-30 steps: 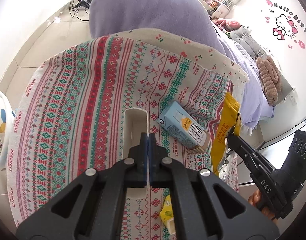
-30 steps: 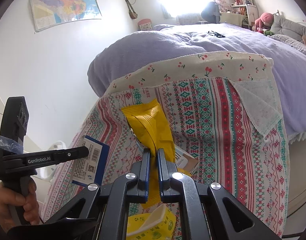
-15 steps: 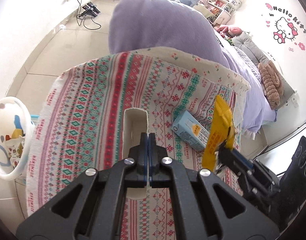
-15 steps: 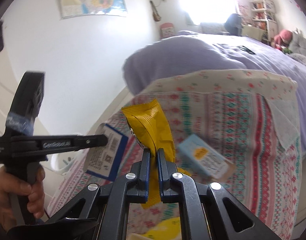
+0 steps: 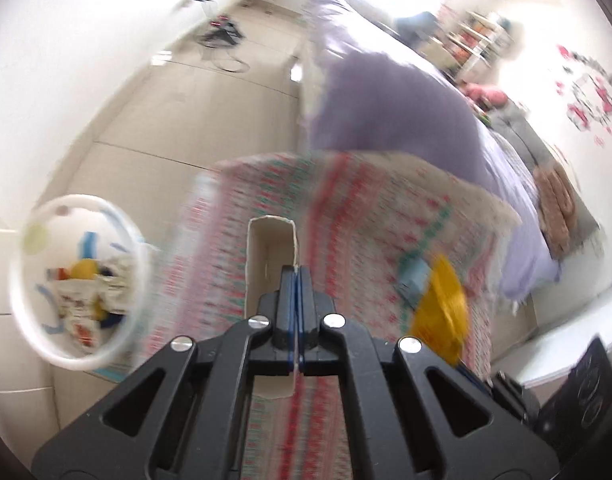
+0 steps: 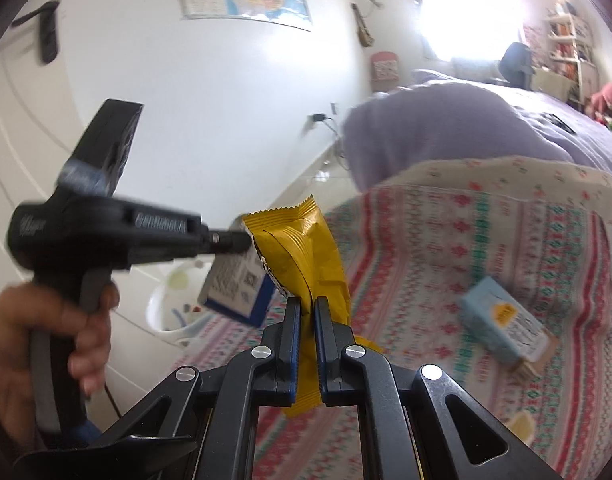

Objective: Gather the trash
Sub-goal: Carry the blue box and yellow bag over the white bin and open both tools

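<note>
My left gripper [image 5: 296, 276] is shut on the wall of an open white and blue carton [image 5: 270, 248], held up above the patterned cloth; the carton also shows in the right wrist view [image 6: 238, 284]. My right gripper [image 6: 304, 308] is shut on a yellow snack wrapper [image 6: 302, 252] and holds it in the air; it is a blurred yellow patch in the left wrist view [image 5: 441, 308]. A white trash bin [image 5: 78, 288] with several bits of litter stands on the floor to the left, also visible in the right wrist view [image 6: 174, 304].
A light blue carton [image 6: 505, 320] lies on the patterned cloth [image 6: 445, 240], with a small yellow packet [image 6: 519, 428] near the front edge. A purple bed [image 6: 465, 120] is behind. Tiled floor [image 5: 154, 120] lies to the left.
Both grippers have swung left with their loads, away from the cloth toward the bin. The bin is now fuller in view. The left view is motion-blurred.
</note>
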